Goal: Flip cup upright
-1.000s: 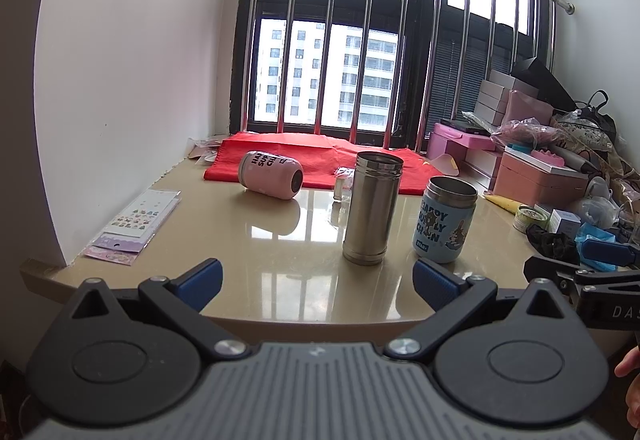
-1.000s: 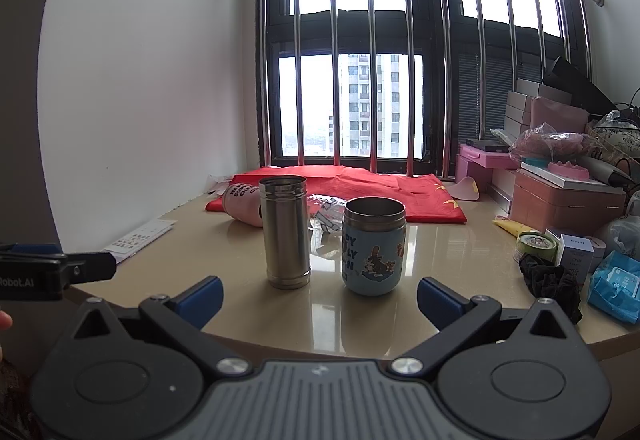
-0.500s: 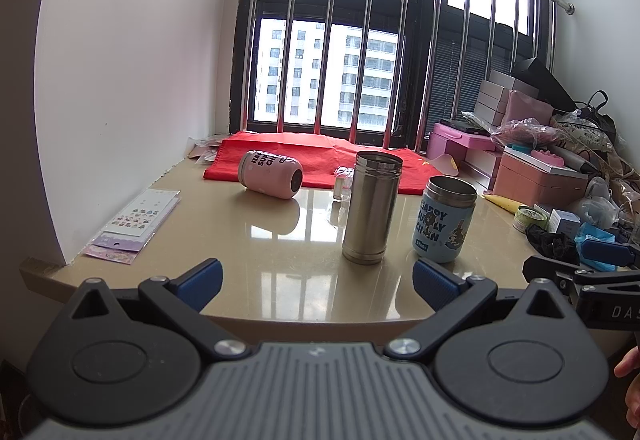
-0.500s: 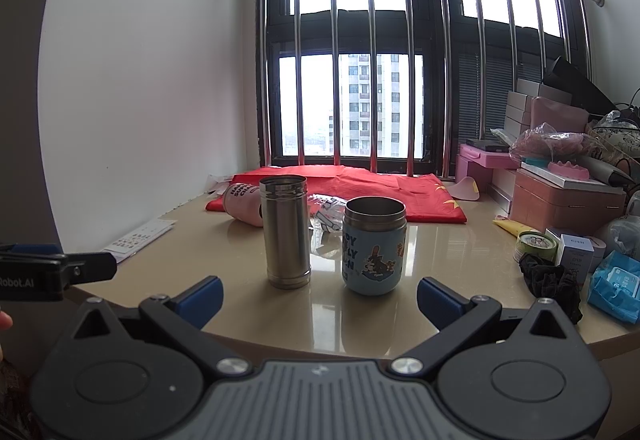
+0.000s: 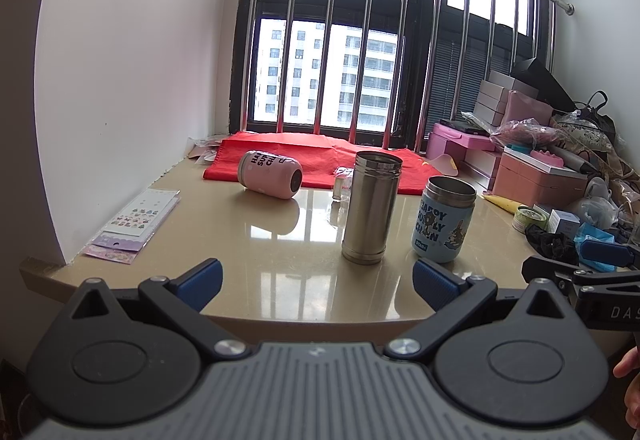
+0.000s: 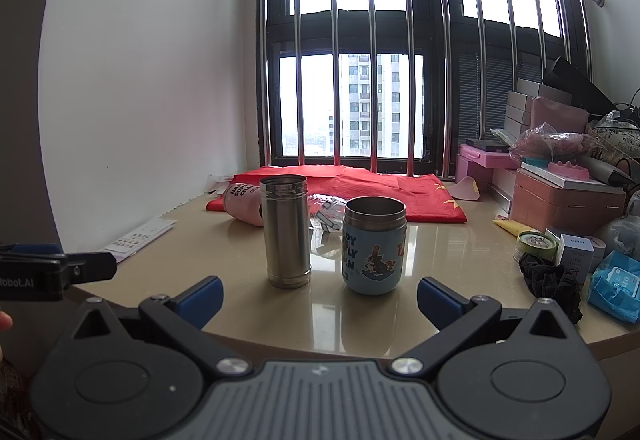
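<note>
pink cup (image 5: 270, 174) on its side, near red cloth (image 5: 320, 160) edge

A steel flask (image 5: 370, 206) stands upright on a beige table (image 5: 256, 252), ahead of the gap between the left fingers (image 5: 198, 278). A blue cup (image 5: 444, 224) stands near it, just beyond the right-hand finger. A red cloth (image 5: 320, 156) lies farther ahead, below a barred window (image 5: 332, 72). Sticker sheets (image 5: 136, 220) lie out past the left-hand finger, by the wall. Pink boxes (image 5: 536, 180) and a blue packet (image 6: 614, 288) crowd the table well outside the right-hand finger.
</note>
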